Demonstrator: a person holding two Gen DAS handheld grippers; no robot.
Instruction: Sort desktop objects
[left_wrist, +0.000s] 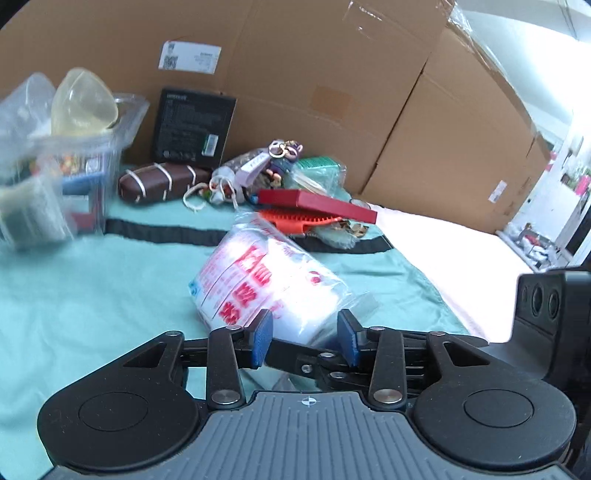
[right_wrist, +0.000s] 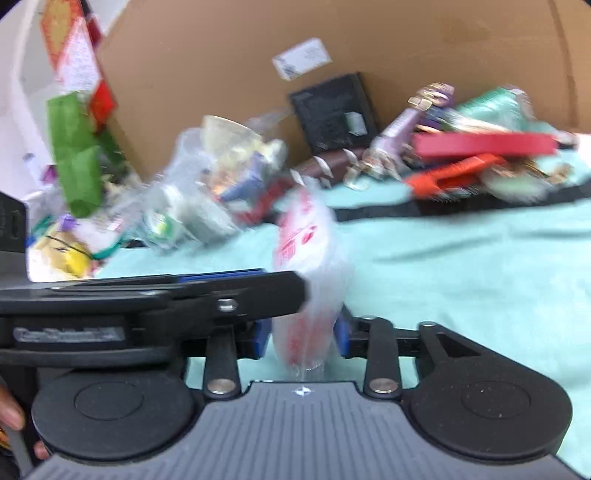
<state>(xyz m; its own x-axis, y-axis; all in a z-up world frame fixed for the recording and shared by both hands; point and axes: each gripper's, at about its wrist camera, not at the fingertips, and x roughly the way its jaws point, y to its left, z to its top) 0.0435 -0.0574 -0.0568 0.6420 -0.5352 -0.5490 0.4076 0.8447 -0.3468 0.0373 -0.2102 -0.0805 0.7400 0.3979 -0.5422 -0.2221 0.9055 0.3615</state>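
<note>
Large cardboard boxes (left_wrist: 332, 74) stand along the far side as a wall, one bearing a white shipping label (left_wrist: 190, 56). A teal cloth (left_wrist: 92, 295) with a black stripe (left_wrist: 166, 230) covers the near surface.

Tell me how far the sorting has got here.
Done: the clear bin at the left already holds several items. In hand: both the left gripper and right gripper bracket the white plastic bag with red print. Left: the pile by the cardboard box, including the red box and orange comb.
</note>
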